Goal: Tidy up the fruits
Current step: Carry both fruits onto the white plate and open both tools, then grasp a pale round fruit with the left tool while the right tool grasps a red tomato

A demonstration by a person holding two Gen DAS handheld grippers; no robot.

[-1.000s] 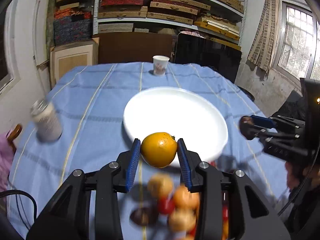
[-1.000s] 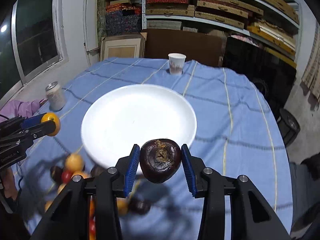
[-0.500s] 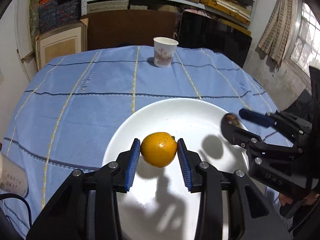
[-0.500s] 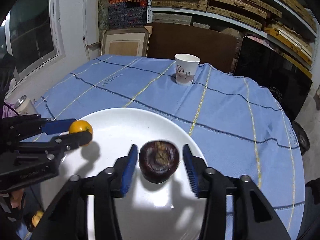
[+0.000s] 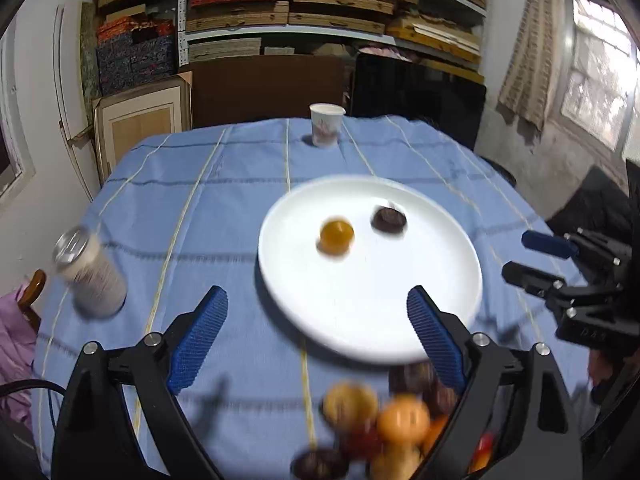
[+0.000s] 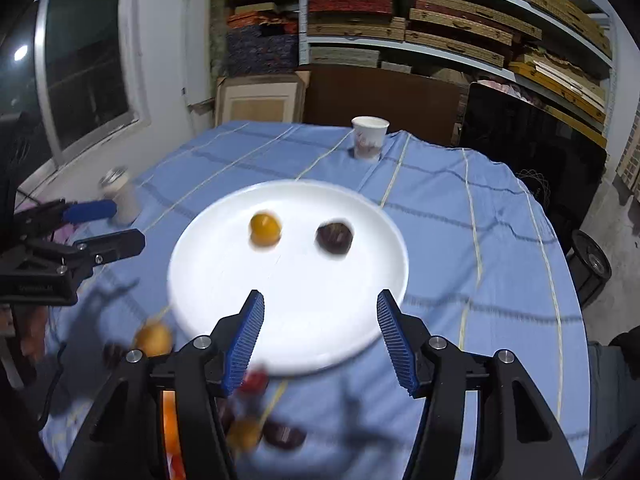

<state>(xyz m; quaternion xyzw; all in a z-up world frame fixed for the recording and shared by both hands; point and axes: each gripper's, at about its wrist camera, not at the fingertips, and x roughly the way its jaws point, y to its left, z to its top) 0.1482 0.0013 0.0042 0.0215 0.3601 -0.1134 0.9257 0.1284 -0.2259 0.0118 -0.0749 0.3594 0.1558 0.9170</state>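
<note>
From my left wrist, my left gripper (image 5: 316, 336) has just been opening; its fingers stand wide, nothing between. The round orange fruit (image 5: 337, 236) and dark purple fruit (image 5: 389, 220) lie apart on the white round plate (image 5: 360, 328).

From my right wrist, my right gripper (image 6: 320, 336) gapes empty. Next I should straddle one fruit in the loose heap of fruits (image 6: 256, 432) on the blue-clothed counter (image 6: 500, 280), closing gently.

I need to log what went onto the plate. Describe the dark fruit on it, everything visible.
The dark fruit is round, deep purple-brown with a paler, rough patch on top, slightly blurred. It rests on the white plate, toward its far right part, beside the orange fruit but apart from it. Only the plate touches it; no hand-held gripper is on it.
</note>
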